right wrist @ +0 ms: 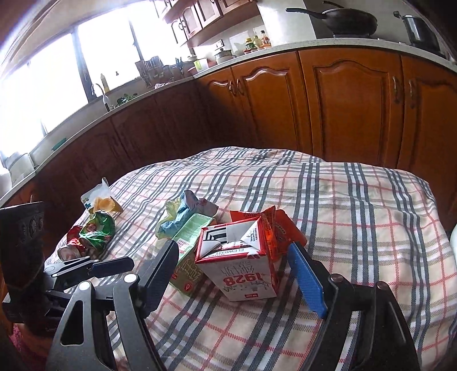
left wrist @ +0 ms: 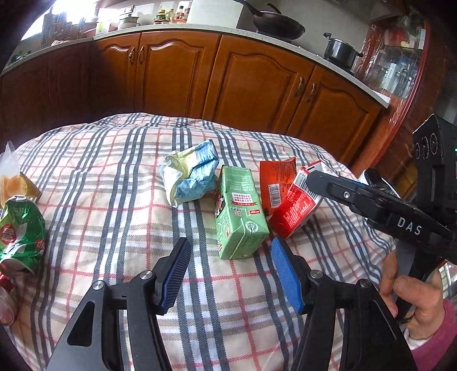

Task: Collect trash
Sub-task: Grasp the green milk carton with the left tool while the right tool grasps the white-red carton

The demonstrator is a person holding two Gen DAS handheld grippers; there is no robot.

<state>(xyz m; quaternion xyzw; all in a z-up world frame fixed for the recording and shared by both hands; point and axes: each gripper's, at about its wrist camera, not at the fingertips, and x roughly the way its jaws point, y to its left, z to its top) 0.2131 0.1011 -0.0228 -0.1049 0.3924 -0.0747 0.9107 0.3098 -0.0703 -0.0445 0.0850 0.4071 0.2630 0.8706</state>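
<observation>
Red carton (right wrist: 242,265) lies between the parted right gripper (right wrist: 232,265); left gripper (left wrist: 230,254) parted by green carton (left wrist: 240,211).

a home kitchen, seen over a cloth-covered table

brown wooden cabinets (right wrist: 351,100) with arched panel doors and metal handles run behind the table's checked cloth (right wrist: 357,205) under a pale speckled countertop (left wrist: 337,64). on that countertop, a black wok (left wrist: 278,24) and a lidded pot (left wrist: 340,52) sit above the cabinets toward the right end, sauce bottles (right wrist: 257,41) stand near its middle, and a faucet (right wrist: 101,92) with a dish rack (right wrist: 154,71) sits toward the left end under a bright window (right wrist: 60,74). wall cupboards (right wrist: 197,17) hang above the countertop.
</observation>
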